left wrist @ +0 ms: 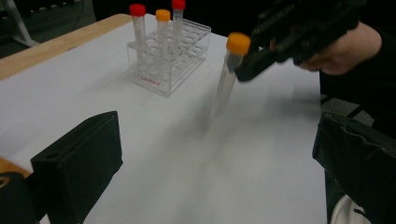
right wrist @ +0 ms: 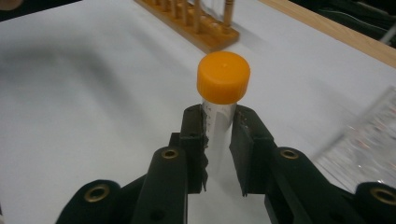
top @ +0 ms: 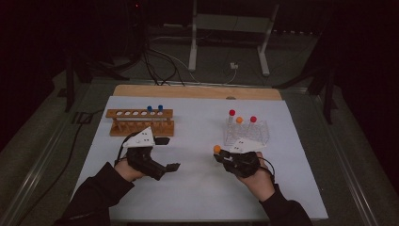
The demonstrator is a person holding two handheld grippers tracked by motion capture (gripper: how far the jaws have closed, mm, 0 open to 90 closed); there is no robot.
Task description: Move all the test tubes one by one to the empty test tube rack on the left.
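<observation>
The bench point(top: 197, 188) is the stage here, a pale sheet over a wooden top. On its far left stands the wooden rack point(top: 140, 121), a row of holes along its top with two blue-capped tubes point(top: 155, 108) already standing at its right end. Across on the right sits the clear plastic rack point(top: 246, 132), and three tubes wait in it — two red-capped tubes point(left wrist: 137, 25) and one more orange-capped one point(left wrist: 162, 27).

Now the action: the right hand-held gripper point(right wrist: 217, 140) is clenched on an orange-capped tube point(right wrist: 223, 79), jaws pinching the clear body just under the cap, and the tube hangs clear of the plastic rack, out over open bench between the two racks. From the left gripper view it tilts slightly, cap up, tip above the sheet point(left wrist: 226, 79).

The left hand-held gripper point(top: 167, 153) hovers in front of the wooden rack with its jaws spread wide and nothing between them — ready, by the look of it, to take a hand-off or steady things.

So my read: roughly two tubes delivered, one in transit, three left to fetch. The lift-out looks done for this one; the carry and the drop into a free hole of the wooden rack are what remain.
</observation>
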